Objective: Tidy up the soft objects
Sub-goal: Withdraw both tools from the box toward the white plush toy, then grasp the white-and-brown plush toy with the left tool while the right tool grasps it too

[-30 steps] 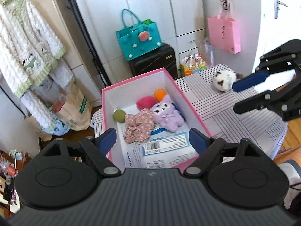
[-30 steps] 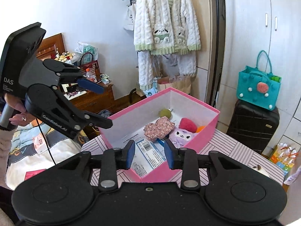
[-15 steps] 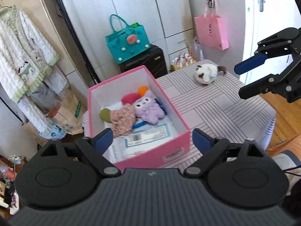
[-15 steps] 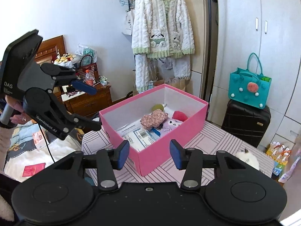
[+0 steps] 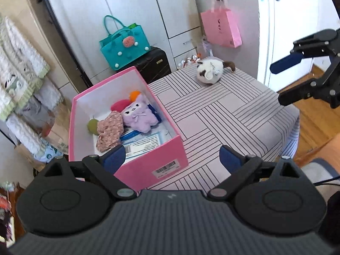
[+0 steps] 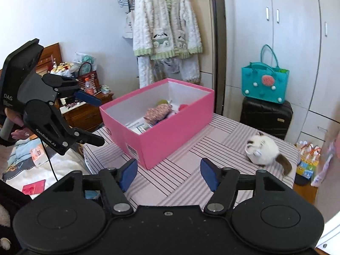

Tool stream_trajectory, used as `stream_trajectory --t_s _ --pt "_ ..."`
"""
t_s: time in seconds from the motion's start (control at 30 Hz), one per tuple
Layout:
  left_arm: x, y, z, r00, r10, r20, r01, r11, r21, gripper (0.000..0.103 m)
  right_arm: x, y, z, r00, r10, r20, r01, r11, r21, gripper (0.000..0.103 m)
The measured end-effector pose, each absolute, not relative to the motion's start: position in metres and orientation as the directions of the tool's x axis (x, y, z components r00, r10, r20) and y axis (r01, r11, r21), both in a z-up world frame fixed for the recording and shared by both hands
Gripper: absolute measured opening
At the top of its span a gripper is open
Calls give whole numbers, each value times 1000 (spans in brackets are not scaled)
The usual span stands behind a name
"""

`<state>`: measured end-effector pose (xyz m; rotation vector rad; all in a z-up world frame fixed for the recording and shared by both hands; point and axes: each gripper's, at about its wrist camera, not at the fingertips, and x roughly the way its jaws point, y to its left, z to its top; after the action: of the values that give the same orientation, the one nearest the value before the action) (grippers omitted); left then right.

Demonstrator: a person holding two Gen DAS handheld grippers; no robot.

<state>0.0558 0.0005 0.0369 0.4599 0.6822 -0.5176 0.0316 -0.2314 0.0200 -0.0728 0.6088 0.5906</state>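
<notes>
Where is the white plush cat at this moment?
The white plush cat lies on the striped table, right of the pink box in the right wrist view, near the table's far corner.

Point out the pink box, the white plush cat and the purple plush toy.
pink box (image 5: pixel 148 161), left wrist view, near outer wall.
white plush cat (image 6: pixel 264 148), right wrist view, body.
purple plush toy (image 5: pixel 137 116), left wrist view, body.

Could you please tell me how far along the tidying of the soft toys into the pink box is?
Mostly done: the pink box already holds a purple plush, a floral fabric piece and small soft balls. Nothing is in hand: the left tongs and right tongs are open and empty, the right jaws having just been opening. Left: the white plush cat lies on the striped table, outside the box.
</notes>
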Motion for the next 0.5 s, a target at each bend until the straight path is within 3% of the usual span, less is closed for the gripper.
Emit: stream_trajectory --t_s 0.2,0.27,0.5 --pt "55 -24 28 648 -330 -687 608 768 204 96 30 -252 -4 691 478 -542 -507 855 108 78" --pt "54 -34 26 649 -358 -671 627 751 207 96 29 -258 -15 713 482 -510 -510 855 95 93" --pt "64 -62 22 714 -420 -561 600 780 180 96 45 -281 -47 774 446 -448 -456 885 93 93"
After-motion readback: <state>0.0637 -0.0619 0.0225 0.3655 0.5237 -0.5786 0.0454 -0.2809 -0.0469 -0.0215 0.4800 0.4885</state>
